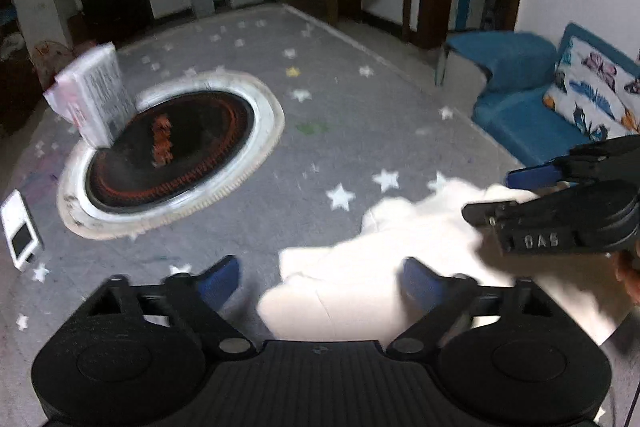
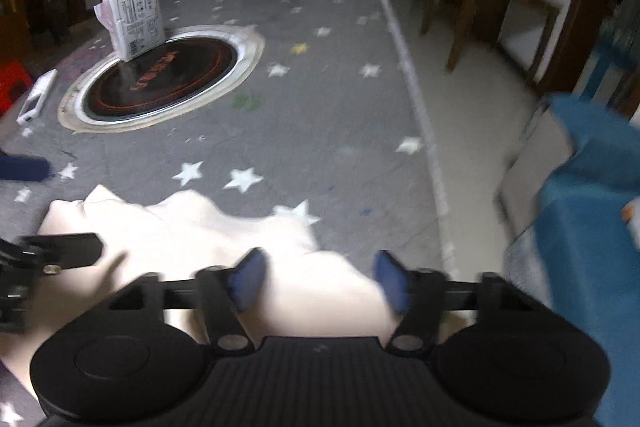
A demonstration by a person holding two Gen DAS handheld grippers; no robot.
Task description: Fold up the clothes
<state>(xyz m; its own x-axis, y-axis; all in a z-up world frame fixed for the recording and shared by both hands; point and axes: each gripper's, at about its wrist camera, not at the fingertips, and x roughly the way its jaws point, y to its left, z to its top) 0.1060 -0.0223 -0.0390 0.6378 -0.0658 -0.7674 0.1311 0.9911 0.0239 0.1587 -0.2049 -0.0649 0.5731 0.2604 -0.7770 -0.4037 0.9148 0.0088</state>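
A cream-white garment (image 1: 384, 267) lies crumpled in soft, uneven folds on the grey star-patterned table cover (image 1: 280, 187), at the near edge of the table, its outline lumpy and its details lost in blur and glare. The left gripper (image 1: 320, 277) hangs just above the cloth's left part with its blue-padded fingers (image 1: 224, 277) spread wide, nothing between them. The right gripper (image 2: 320, 277) is likewise released, its pads parted over the garment's right end; seen from the left wrist it reaches in from the right side over the cloth. Farther off on the cover sit a round black induction cooktop (image 1: 172, 147) with a white packet (image 1: 92, 91) standing at its rim, and a small white device (image 1: 20, 235). A blue sofa (image 1: 520, 115) stands beyond the table.
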